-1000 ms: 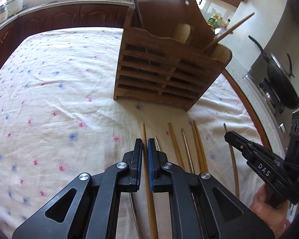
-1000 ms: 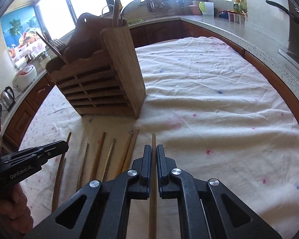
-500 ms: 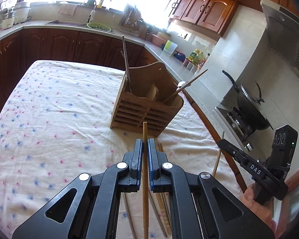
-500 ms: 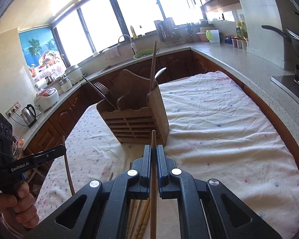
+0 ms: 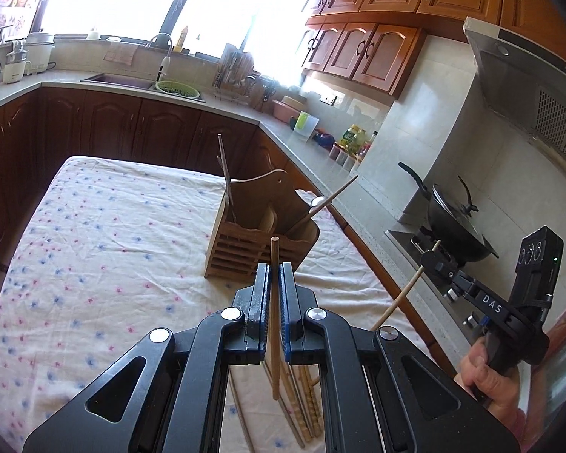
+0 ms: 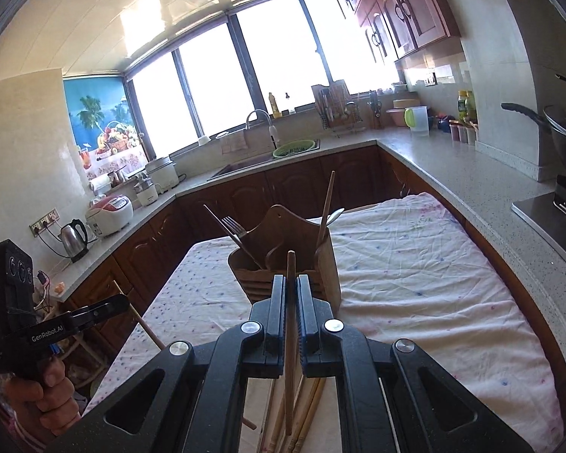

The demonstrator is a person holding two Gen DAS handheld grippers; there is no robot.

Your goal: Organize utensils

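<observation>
Pinching one wooden chopstick [image 5: 273, 302] between its pressed-together pads, the left gripper [image 5: 274, 275] hung above the floral tablecloth [image 5: 105, 249], aimed at the slatted wooden utensil holder [image 5: 262, 234]. The right gripper [image 6: 291, 290] likewise clamped a second chopstick [image 6: 290, 324]. More chopsticks [image 5: 302, 407] lay on the cloth below; a fork [image 6: 234, 228] stood in the holder.

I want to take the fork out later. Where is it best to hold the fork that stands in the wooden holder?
Grip the fork on its bare neck just below the tines, coming from above. It leans tines-up out of the wooden holder, its handle buried inside, so only that upper part is free.
</observation>
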